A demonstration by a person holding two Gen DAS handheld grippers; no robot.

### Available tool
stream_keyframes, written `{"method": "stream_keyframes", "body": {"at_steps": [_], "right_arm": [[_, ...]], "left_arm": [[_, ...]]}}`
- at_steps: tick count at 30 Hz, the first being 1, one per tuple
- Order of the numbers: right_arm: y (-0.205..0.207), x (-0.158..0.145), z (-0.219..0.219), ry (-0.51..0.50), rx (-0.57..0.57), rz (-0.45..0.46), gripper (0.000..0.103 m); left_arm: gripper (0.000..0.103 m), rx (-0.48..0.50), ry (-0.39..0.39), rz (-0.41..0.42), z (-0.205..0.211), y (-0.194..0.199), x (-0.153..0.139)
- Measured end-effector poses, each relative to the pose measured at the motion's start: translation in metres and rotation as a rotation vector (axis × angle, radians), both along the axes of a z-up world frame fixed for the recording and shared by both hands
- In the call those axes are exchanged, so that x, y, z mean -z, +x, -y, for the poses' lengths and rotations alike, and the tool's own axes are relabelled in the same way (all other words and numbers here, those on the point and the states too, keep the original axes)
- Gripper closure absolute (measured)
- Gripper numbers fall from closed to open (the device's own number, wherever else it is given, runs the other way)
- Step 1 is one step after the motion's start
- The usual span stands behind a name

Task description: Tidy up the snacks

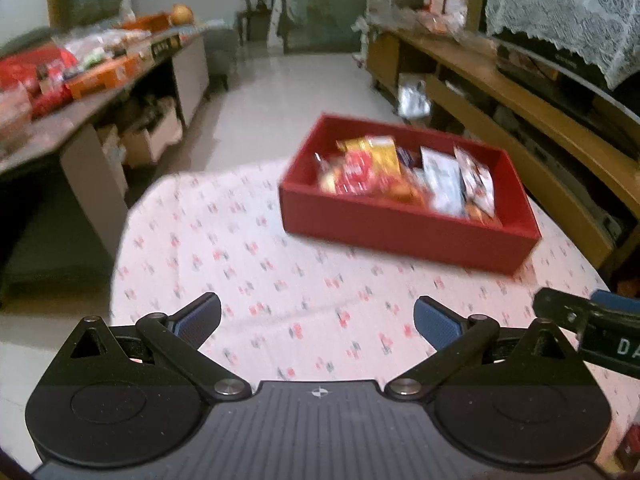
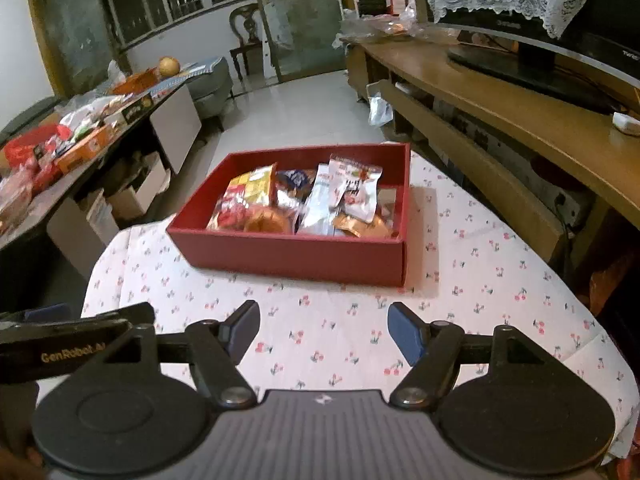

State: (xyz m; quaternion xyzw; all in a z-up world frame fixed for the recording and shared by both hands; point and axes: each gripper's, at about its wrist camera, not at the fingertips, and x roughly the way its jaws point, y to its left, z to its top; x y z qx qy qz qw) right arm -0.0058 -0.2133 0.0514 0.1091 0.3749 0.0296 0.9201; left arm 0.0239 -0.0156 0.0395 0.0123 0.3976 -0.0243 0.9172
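Note:
A red box (image 1: 404, 236) (image 2: 296, 256) stands on the table with the cherry-print cloth (image 1: 260, 272) (image 2: 480, 280). Several snack packets (image 1: 404, 176) (image 2: 304, 200) lie inside it, among them a yellow-red bag (image 2: 248, 196) and a white packet (image 2: 356, 188). My left gripper (image 1: 316, 320) is open and empty, well short of the box, which sits ahead and to the right. My right gripper (image 2: 322, 332) is open and empty, short of the box's near wall. Each gripper's side shows at the edge of the other's view.
A long side table (image 2: 132, 128) on the left holds many snack packages and boxes (image 2: 72, 148). A wooden TV cabinet (image 2: 520, 104) runs along the right with a TV (image 2: 560, 56) on it. A chair (image 2: 246, 36) stands at the back.

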Motion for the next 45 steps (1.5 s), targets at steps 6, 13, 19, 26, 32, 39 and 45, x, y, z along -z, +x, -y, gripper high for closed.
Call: {"method": "stream_keyframes", "body": {"at_steps": [6,13,19,26,32,39,45], "right_arm": [[-0.014,0.008,-0.004,-0.019,-0.003,-0.033,0.015],[-0.029,0.013,-0.009,-0.028,-0.013,-0.048,0.015],[-0.037,0.012,-0.010,-0.029,-0.015,-0.043,0.014],[-0.046,0.013,-0.013,-0.041,-0.026,-0.047,0.014],[-0.050,0.017,-0.013,-0.051,-0.022,-0.064,0.014],[-0.051,0.020,-0.013,-0.064,-0.018,-0.079,0.014],[-0.051,0.021,-0.012,-0.060,-0.011,-0.085,0.014]], "left_arm": [[0.000,-0.006,-0.006,-0.041,-0.003,-0.010,0.010],[0.000,-0.005,0.022,-0.068,-0.005,-0.024,0.015],[0.000,0.007,0.076,-0.042,-0.001,-0.037,0.014],[0.000,0.027,0.061,-0.116,0.003,-0.039,0.021],[0.000,0.028,-0.025,-0.152,-0.005,-0.037,0.024],[0.000,0.017,-0.070,-0.168,-0.009,-0.041,0.025],[0.000,0.032,-0.043,-0.148,-0.003,-0.044,0.023]]}}
